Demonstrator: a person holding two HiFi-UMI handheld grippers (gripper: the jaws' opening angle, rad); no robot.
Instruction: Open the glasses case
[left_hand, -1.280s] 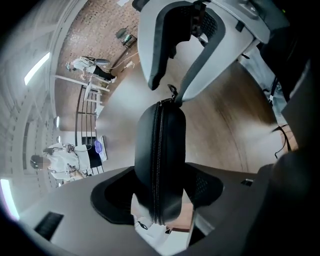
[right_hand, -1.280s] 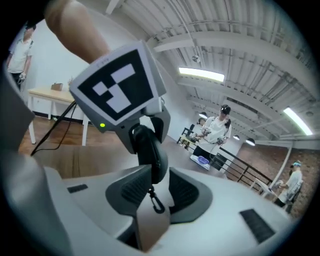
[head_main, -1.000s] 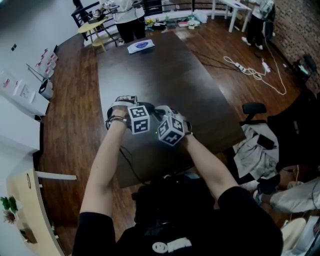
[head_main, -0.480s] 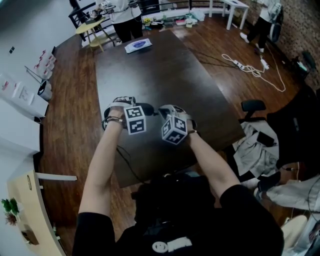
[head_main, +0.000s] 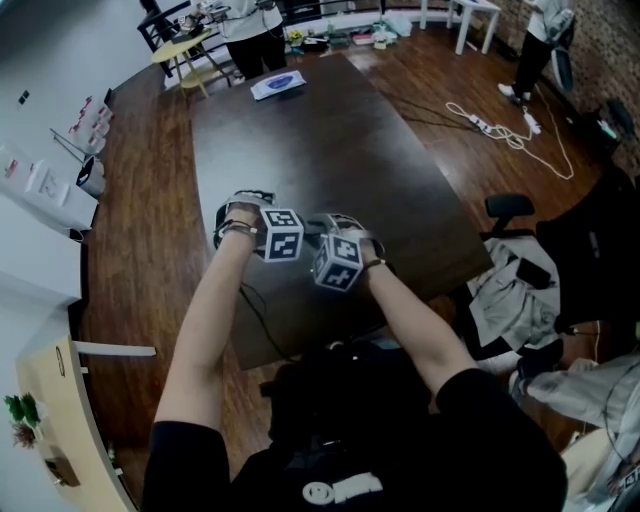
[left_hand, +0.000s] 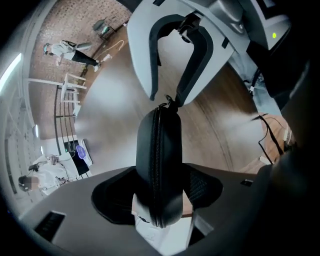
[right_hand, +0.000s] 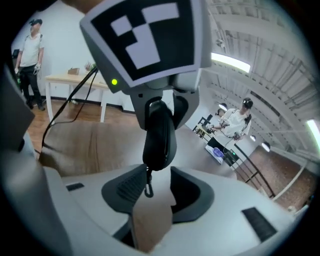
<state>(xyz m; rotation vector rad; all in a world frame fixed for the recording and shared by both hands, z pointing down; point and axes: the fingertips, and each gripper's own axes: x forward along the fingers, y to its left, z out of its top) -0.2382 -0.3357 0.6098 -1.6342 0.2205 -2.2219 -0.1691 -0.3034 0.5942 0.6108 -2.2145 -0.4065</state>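
A: Left gripper view first. What's the left gripper (left_hand: 159, 194) doing?
B: Clenched on the case (left_hand: 167, 150), edge-on btw both pads (left_hand: 202, 187), most of it sticking out past the fingertips. Zip (left_hand: 156, 150) faces the cam and looks shut along what I can see.
A: Right gripper view?
B: Right gripper (right_hand: 156, 189) has just been opening; its fingers are released, apart. The pull (right_hand: 148, 186) dangles btw them, nearer the left-hand pad (right_hand: 127, 187), prob. not pinched. The case end hangs just beyond the fingertips.
A: So it let go of the pull?
B: Looks so. A slip or a re-grip, can't say which. No gap in the case yet, so the task's barely started imo.
A: Head view?
B: Both grippers tip to tip over the near part of the table (head_main: 330, 130), case mostly hidden btw them. Marker cubes (head_main: 283, 233) sit closer together than half a sec ago.
A: Next?
B: Right fingers need to close on the pull again & draw it round the zip while left holds firm. Risk: the tab's small, swings free, easy to miss.
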